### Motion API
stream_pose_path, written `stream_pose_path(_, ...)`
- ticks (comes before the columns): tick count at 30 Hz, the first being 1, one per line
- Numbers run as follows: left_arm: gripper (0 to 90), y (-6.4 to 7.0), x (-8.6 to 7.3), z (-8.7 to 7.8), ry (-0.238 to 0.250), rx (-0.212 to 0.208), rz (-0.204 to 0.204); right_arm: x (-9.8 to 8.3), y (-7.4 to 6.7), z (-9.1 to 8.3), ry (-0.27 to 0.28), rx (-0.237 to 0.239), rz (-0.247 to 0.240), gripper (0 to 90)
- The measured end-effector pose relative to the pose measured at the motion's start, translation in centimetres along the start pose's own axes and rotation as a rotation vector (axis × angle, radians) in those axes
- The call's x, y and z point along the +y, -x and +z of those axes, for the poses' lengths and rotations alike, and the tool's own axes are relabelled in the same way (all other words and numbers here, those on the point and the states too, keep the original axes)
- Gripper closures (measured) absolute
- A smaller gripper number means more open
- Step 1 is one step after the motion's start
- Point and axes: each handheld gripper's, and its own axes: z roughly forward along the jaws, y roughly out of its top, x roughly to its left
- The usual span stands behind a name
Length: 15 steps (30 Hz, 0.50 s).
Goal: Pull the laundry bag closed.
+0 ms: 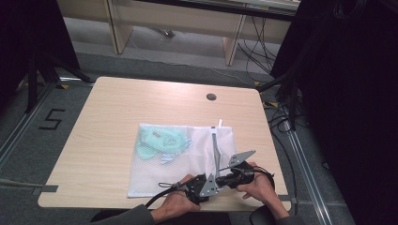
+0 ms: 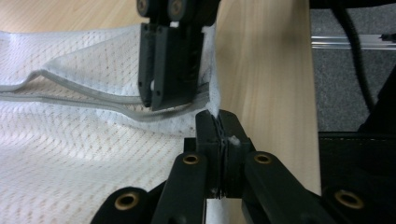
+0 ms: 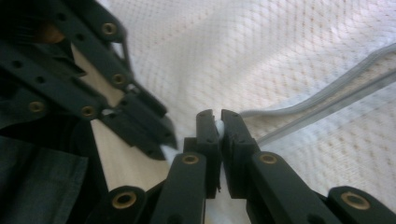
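Note:
A white mesh bag lies flat on the wooden table, with a teal garment inside its far left part. A grey zipper band runs along the bag's right side. Both grippers meet at the bag's near right corner. My left gripper is shut on a pinch of mesh at the bag's edge, where white fabric shows between its jaws. My right gripper is shut on the mesh beside the zipper band. In the left gripper view the right gripper stands just beyond, its tips down on the zipper band.
The table's near edge runs just below the hands, and its right edge is close to the grippers. A round cable hole sits at the far side. Cables and dark stands lie on the floor to the right.

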Motion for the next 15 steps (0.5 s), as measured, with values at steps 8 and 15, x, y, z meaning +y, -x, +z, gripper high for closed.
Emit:
stream_pose_path(8,88.4,-0.33,-0.24,-0.09,0.002,-0.011,-0.024,0.37,0.15,0.34,-0.005,0.003,-0.003,87.0)
stream_pose_path(15,88.3,-0.49,-0.41,-0.17,-0.004,-0.011,-0.033,0.81,0.25,0.58,-0.017,0.007,-0.004,87.0)
